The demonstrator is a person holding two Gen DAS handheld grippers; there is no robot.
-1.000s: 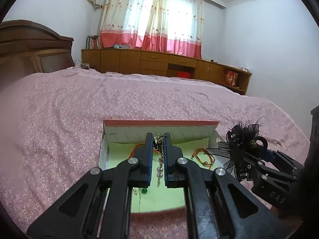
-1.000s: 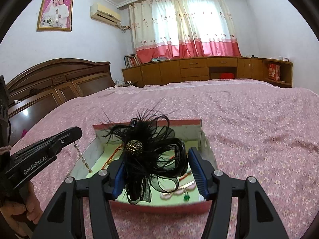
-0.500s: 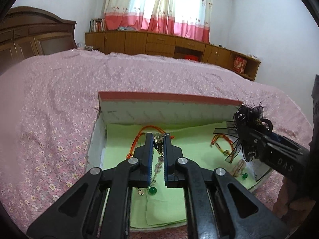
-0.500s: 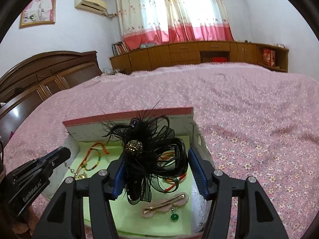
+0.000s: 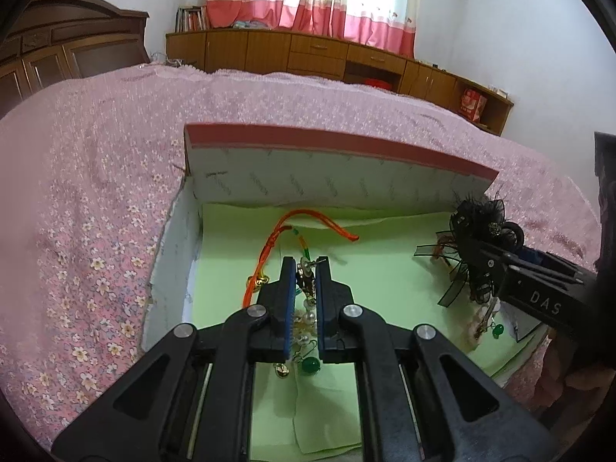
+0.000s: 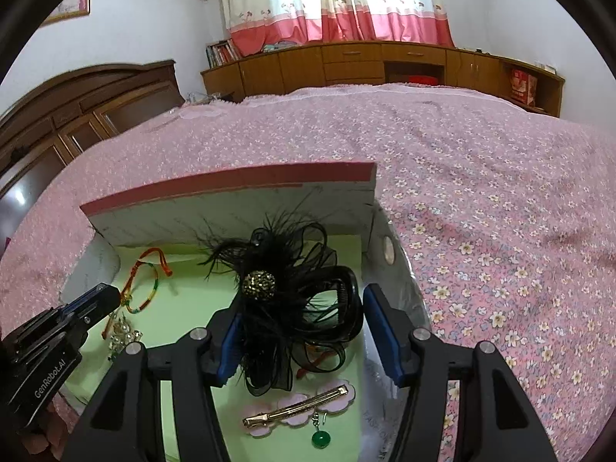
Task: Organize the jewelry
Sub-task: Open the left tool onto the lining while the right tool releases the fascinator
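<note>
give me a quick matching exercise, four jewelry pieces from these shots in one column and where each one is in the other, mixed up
Things:
1. black feather hairpiece
2. pearl earring
3. pink flower hair clip
4. orange cord bracelet

Places:
A. lying on the green lining by the box's back wall
B. between the left gripper's shut fingers
C. lying on the lining at the near right of the box, a green bead beside it
D. between the right gripper's fingers, over the box

Pairs: 1-D, 2-B, 3-C, 4-A
</note>
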